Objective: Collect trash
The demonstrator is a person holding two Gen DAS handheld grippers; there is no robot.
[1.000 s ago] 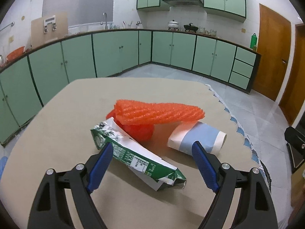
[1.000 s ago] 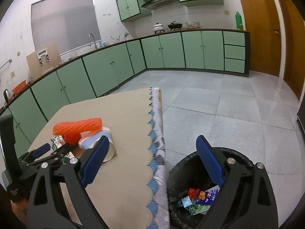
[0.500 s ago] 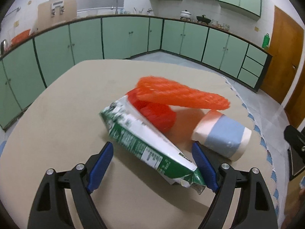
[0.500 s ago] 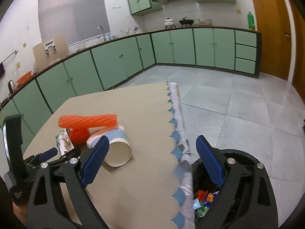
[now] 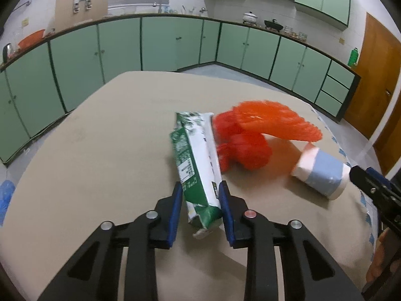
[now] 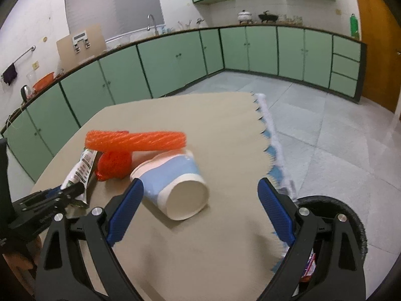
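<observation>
A crushed green and white carton (image 5: 195,155) lies on the tan table (image 5: 100,150), its near end between the pads of my left gripper (image 5: 199,186). The jaws are closing, and both blue pads touch the carton's sides. Behind the carton sit an orange foam net (image 5: 270,123) and a red mesh ball (image 5: 245,150). To the right, a blue and white paper cup (image 5: 320,175) lies on its side. In the right wrist view the cup (image 6: 175,180) lies just ahead of my right gripper (image 6: 200,185), which is open wide with nothing held.
A black trash bin (image 6: 333,203) with wrappers inside stands on the floor past the table's scalloped right edge (image 6: 263,123). Green cabinets line the far walls. A hand (image 5: 378,258) holds the right gripper at the lower right.
My left jaws have gone from wide open to closed in on the carton, which now lies lengthwise between them. My right gripper has swung left from the bin to over the cup.
</observation>
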